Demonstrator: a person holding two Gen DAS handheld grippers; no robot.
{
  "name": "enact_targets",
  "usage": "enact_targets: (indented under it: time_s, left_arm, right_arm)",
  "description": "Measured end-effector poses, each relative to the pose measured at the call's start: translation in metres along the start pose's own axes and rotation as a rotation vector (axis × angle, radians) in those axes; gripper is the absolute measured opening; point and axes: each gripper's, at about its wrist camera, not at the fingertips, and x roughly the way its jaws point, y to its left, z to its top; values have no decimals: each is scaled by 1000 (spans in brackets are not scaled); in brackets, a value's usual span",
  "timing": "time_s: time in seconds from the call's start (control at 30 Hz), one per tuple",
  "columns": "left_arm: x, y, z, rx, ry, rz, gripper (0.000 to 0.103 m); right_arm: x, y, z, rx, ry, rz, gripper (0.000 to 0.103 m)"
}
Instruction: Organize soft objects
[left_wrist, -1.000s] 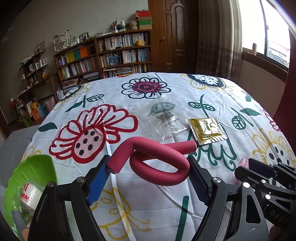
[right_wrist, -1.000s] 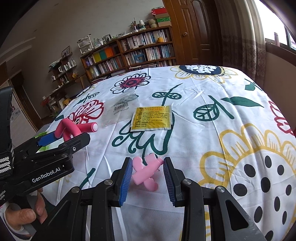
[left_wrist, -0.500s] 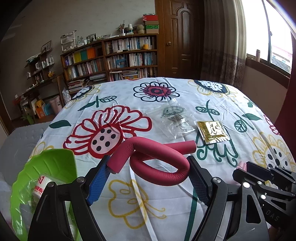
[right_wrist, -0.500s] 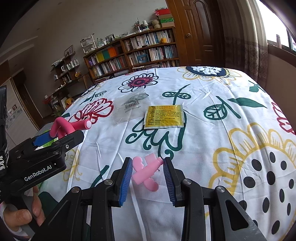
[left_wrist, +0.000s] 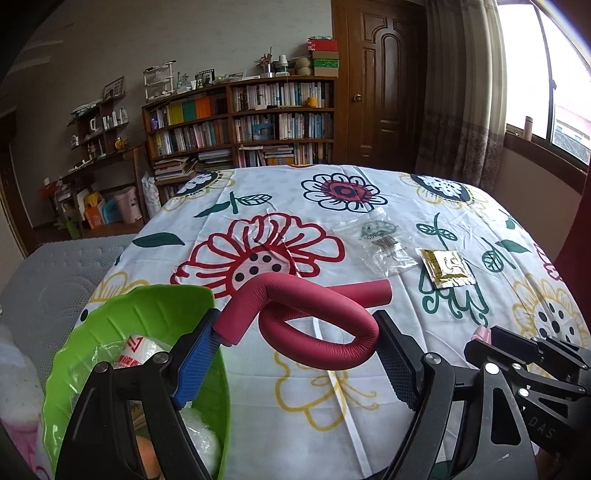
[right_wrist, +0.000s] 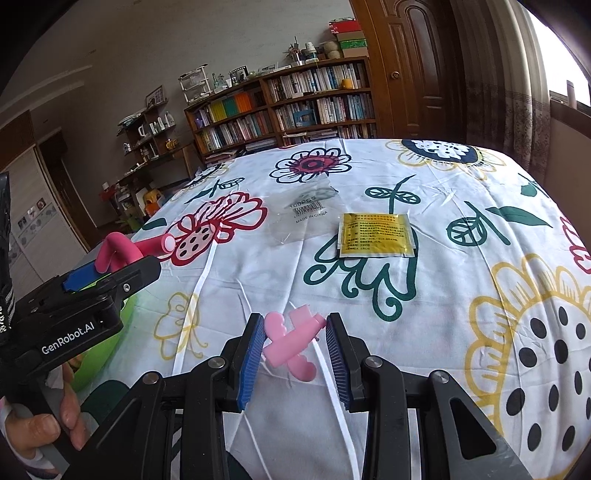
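My left gripper (left_wrist: 295, 343) is clamped on the red foam rod (left_wrist: 314, 314), which is bent into a loop and squeezed between the two blue pads, held above the flowered sheet (left_wrist: 369, 398). Just left of and below that gripper I see the green bowl (left_wrist: 155, 306) at the near left edge of the bed, already holding a wrapped roll (left_wrist: 138, 350) and some other bagged soft items I cannot make out.

My right gripper (right_wrist: 291, 350) is clamped on the pink foam piece (right_wrist: 288, 341), a small crossed shape pinched between its blue pads, above the near part of the sheet (right_wrist: 443, 295). From that camera the left gripper (right_wrist: 110, 273) shows at the left with the rod (right_wrist: 122, 251) sticking out of it, and a hand (right_wrist: 55, 424) grips its handle at the near left corner.

Farther out on the sheet lie a clear bag (right_wrist: 303, 218) and, just right of it, a yellow packet (right_wrist: 373, 240), both flat and well apart from either gripper. Bookshelves (left_wrist: 258, 122) stand beyond the far edge of the bed.
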Motion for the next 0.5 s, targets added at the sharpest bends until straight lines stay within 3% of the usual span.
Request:
enact_targets:
  time_s: [0.5]
  left_arm:
    - [-24, 60, -12, -85, -1, 30, 81]
  right_arm:
    - [0, 31, -1, -46, 7, 33, 37]
